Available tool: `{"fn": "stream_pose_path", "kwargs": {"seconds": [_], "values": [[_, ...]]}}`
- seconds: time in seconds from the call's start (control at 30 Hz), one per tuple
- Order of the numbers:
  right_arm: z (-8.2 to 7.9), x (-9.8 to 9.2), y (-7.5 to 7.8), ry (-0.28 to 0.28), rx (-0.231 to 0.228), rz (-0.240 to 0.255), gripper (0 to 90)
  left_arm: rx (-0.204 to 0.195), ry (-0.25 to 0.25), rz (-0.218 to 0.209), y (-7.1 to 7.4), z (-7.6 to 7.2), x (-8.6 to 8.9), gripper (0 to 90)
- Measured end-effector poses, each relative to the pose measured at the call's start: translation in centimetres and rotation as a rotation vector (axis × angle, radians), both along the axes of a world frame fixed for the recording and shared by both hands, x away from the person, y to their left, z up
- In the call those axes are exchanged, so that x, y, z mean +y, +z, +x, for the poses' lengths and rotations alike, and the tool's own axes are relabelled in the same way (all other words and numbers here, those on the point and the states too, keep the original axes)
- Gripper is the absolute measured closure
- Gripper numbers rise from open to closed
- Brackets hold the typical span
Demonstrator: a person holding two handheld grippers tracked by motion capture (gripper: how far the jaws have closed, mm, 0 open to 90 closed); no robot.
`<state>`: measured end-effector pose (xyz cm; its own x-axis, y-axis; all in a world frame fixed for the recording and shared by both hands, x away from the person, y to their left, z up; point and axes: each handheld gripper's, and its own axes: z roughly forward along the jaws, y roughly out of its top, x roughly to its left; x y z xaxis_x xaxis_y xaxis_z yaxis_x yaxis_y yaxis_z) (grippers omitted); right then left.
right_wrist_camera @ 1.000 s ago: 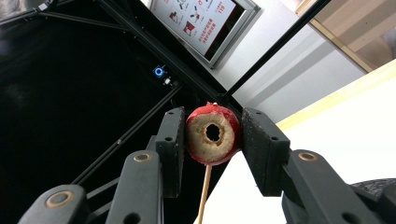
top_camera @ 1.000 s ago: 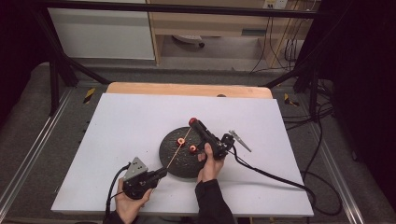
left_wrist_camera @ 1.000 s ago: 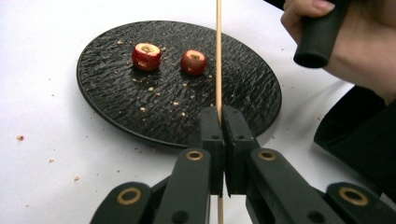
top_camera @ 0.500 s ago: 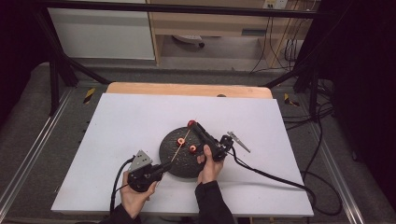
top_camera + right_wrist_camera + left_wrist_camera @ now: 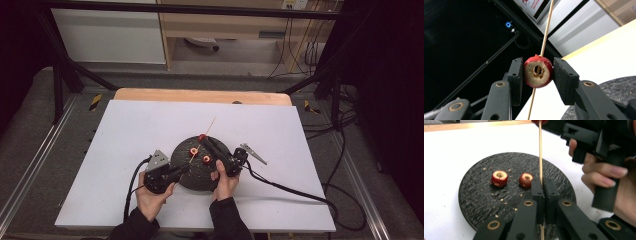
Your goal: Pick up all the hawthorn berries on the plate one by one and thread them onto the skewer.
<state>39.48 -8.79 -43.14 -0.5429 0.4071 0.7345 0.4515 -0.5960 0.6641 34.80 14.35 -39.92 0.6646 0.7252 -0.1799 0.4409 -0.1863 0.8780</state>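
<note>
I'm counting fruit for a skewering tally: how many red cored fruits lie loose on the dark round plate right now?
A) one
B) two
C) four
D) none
B: two red fruits lie on the plate, while a third is off it, clamped in the right claw with the skewer through its core.
</note>
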Motion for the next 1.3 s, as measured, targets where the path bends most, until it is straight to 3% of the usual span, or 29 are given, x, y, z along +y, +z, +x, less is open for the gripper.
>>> {"fn": "stream_pose_path", "kwargs": {"seconds": [0.4,0.83,1.07,1.3], "values": [[-1.1,0.4,-0.7,0.044,0.01,-0.05,61.4,-0.011,-0.008,-0.001,0.5,1.2,-0.9,87.9],[-1.5,0.6,-1.1,0.072,0.032,-0.097,61.0,-0.009,-0.026,0.006,0.0,1.4,-0.7,87.9],[-1.7,0.1,-0.1,0.064,-0.002,-0.191,47.7,-0.01,-0.03,0.012,-0.3,1.0,0.4,87.9],[-1.3,-0.8,0.9,0.105,-0.008,-0.339,27.9,-0.006,-0.034,0.034,-0.7,0.3,2.3,87.9]]}}
